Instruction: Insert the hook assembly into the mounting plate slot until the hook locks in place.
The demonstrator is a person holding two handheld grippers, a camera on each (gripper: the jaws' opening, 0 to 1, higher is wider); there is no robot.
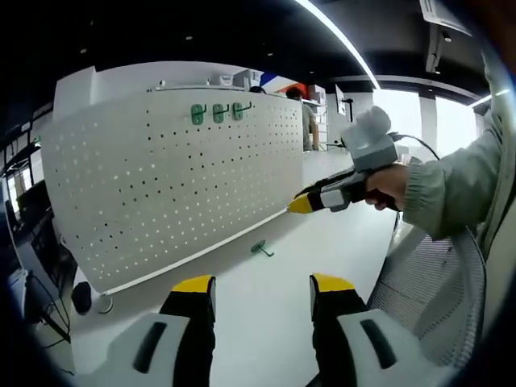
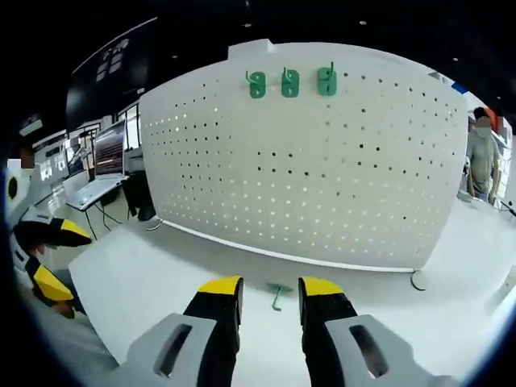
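Lining up on the loose green hook (image 2: 279, 293) — right gripper (image 2: 270, 292) nearer.
Hook lies on the table (image 2: 161, 274) before the pegboard (image 2: 322, 177), dead ahead between the open, empty right fingers (image 2: 222, 294), its stem pointing back toward them; left gripper (image 1: 262, 290) open too.

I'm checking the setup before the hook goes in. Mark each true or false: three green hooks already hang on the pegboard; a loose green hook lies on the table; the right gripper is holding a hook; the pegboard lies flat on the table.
1. Three green hooks hang near the top of the pegboard. True.
2. A loose green hook lies on the table in front of the board. True.
3. The right gripper holds a hook. False: its jaws stand open and empty, the hook beyond them.
4. The pegboard lies flat. False: it stands upright.
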